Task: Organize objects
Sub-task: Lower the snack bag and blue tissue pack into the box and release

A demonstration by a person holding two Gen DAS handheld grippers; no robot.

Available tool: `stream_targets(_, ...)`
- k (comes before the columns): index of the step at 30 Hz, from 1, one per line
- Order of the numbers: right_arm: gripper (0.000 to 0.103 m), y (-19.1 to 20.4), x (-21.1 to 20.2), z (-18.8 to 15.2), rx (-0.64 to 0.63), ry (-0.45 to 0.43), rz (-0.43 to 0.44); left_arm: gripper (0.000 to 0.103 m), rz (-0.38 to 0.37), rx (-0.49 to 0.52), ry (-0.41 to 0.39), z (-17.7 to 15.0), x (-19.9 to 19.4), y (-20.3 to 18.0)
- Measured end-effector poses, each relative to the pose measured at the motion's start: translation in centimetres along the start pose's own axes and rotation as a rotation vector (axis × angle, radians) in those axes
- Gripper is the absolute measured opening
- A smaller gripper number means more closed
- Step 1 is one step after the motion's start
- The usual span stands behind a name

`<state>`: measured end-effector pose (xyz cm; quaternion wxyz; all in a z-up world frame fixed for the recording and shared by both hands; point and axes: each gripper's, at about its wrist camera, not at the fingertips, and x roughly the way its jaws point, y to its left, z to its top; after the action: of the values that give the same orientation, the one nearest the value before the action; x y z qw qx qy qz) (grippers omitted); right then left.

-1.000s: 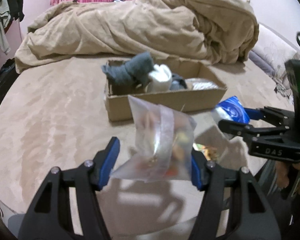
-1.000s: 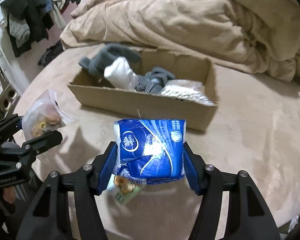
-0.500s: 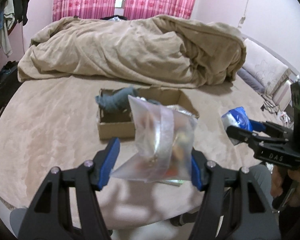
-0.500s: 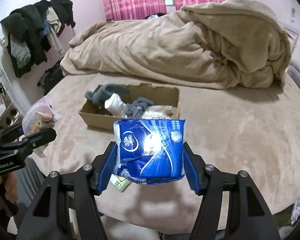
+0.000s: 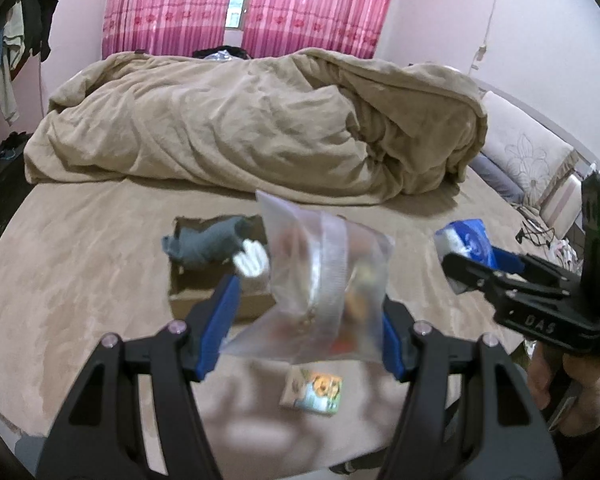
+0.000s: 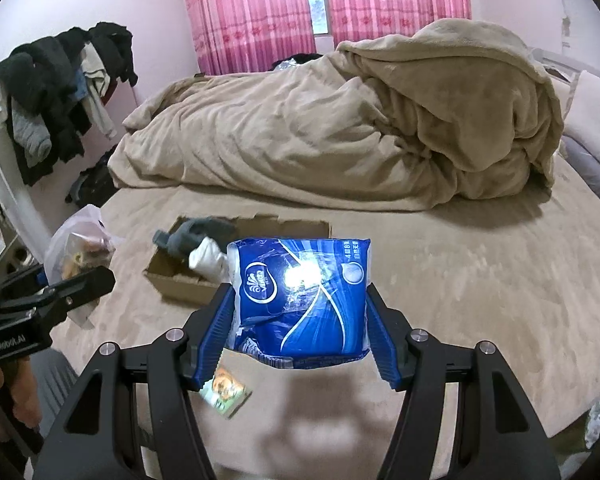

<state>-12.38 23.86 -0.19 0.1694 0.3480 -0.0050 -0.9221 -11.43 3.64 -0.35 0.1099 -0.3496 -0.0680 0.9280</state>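
My left gripper point(image 5: 306, 324) is shut on a clear zip bag of snacks point(image 5: 324, 280), held high above the bed. My right gripper point(image 6: 300, 320) is shut on a blue tissue pack point(image 6: 300, 300), also held high. The bag shows at the left of the right wrist view point(image 6: 80, 252), the tissue pack at the right of the left wrist view point(image 5: 466, 236). A cardboard box point(image 6: 172, 276) with grey and white socks point(image 6: 196, 240) lies on the bed ahead of and below both grippers. A small snack packet point(image 5: 314, 390) lies on the bed below, near its front edge.
A rumpled beige duvet point(image 6: 340, 128) fills the far half of the bed. Clothes hang on a rack point(image 6: 56, 92) at the left wall. A pillow point(image 5: 528, 152) and cables lie at the right. Pink curtains point(image 5: 244, 4) hang behind.
Both grippers have risen and pulled back from the box with their loads still held. The box and bed now look smaller and farther away.
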Motion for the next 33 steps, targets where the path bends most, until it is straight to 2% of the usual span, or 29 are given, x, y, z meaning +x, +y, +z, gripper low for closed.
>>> stream_targets(8,0.065,-0.8,3.2,1.1,0.021,0.005,0.012,0.064,-0.005,0.003,0.012,2.2,4.5,0.1)
stream_targets(22,0.065,-1.3,12.0,2.5,0.033,0.074,0.03,0.065,-0.025,-0.07,0.147,4.3,16.6,4.0)
stream_targets(26,0.065,-1.2,14.5,2.7,0.036,0.095,0.032,0.069,-0.032,-0.071,0.176,4.3,18.1,4.6)
stream_targets(28,0.066,-1.4,15.7,2.8,0.042,0.099,0.031,0.078,-0.035,-0.056,0.178,4.1,18.5,4.6)
stream_targets(33,0.068,-1.7,17.7,3.0,0.06,0.113,0.033,0.083,-0.038,-0.06,0.149,4.4,17.5,4.6)
